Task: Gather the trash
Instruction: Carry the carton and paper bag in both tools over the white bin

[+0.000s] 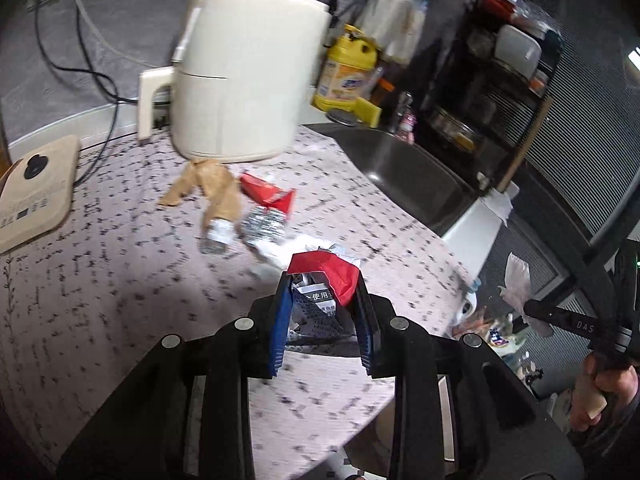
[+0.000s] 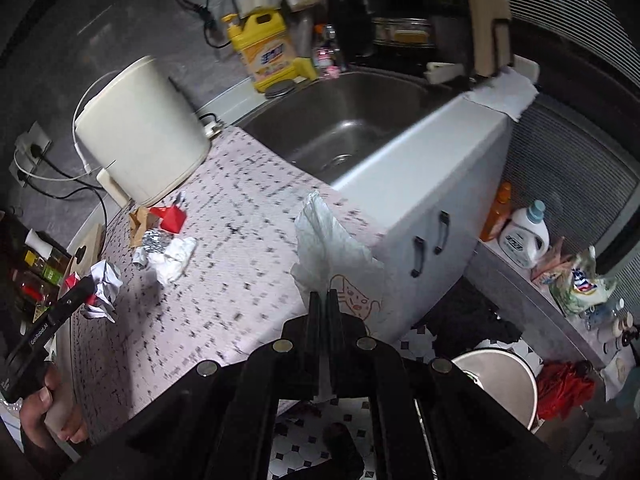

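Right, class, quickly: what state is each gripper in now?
Left gripper: closed on a crumpled red-and-white wrapper.
Right gripper: shut on a white plastic bag.

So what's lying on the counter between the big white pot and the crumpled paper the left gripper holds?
Left wrist view: brown paper, red wrapper, foil scraps.

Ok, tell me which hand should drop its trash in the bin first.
Right, most likely. The right gripper, jaws shut on a white tissue, is past the counter edge near the white bin. The left gripper holds its crumpled wrapper over the counter.
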Demonstrator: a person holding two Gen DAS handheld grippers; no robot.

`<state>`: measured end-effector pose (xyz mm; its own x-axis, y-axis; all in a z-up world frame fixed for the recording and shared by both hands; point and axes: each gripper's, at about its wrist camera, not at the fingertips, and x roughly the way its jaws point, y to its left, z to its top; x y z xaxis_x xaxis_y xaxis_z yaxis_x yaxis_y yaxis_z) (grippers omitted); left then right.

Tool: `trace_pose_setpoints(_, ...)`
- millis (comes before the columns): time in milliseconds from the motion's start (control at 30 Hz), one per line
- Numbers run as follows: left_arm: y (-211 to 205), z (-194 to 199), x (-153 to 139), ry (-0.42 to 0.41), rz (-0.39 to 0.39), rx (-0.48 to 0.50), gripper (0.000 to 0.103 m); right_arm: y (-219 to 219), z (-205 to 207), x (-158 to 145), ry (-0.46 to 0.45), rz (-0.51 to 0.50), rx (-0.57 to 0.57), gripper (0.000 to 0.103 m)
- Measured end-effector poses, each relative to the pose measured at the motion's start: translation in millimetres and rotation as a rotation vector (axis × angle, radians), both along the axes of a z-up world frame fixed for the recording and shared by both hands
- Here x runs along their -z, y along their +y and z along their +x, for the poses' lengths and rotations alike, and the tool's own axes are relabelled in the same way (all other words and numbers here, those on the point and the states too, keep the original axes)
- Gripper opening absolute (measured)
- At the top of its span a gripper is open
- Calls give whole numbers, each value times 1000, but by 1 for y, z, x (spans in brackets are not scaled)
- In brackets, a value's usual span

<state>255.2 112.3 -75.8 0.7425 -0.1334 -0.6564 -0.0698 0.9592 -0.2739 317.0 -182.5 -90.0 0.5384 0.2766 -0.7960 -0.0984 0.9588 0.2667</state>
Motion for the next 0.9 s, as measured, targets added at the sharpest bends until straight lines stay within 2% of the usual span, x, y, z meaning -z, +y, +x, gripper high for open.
trace_pose_setpoints(200,-78,-12,5,25,3,49,29,-81,-31,16,44,7,40,4)
trace_pose_setpoints(333,-123,-26,9,43,17,90,29,-129,-52,41,104,8,60,4)
trace_pose_setpoints(533,-170,-43,31,108,27,108,29,-171,-76,86,204,19,61,5)
trace_pose_setpoints(633,-190,-53,40,129,35,119,29,-187,-85,108,261,34,62,9)
trace_pose_setpoints(667,-197,-57,42,133,37,122,29,-191,-87,115,283,42,61,21)
trace_pose_setpoints(700,-203,-60,44,138,39,124,29,-196,-89,121,301,53,60,47)
trace_pose_setpoints(733,-208,-62,46,143,41,126,29,-202,-92,125,299,63,66,55)
trace_pose_setpoints(767,-214,-64,48,147,42,128,29,-206,-94,127,291,59,69,58)
trace_pose_setpoints(900,-234,-69,53,157,48,148,29,-227,-102,131,294,69,91,57)
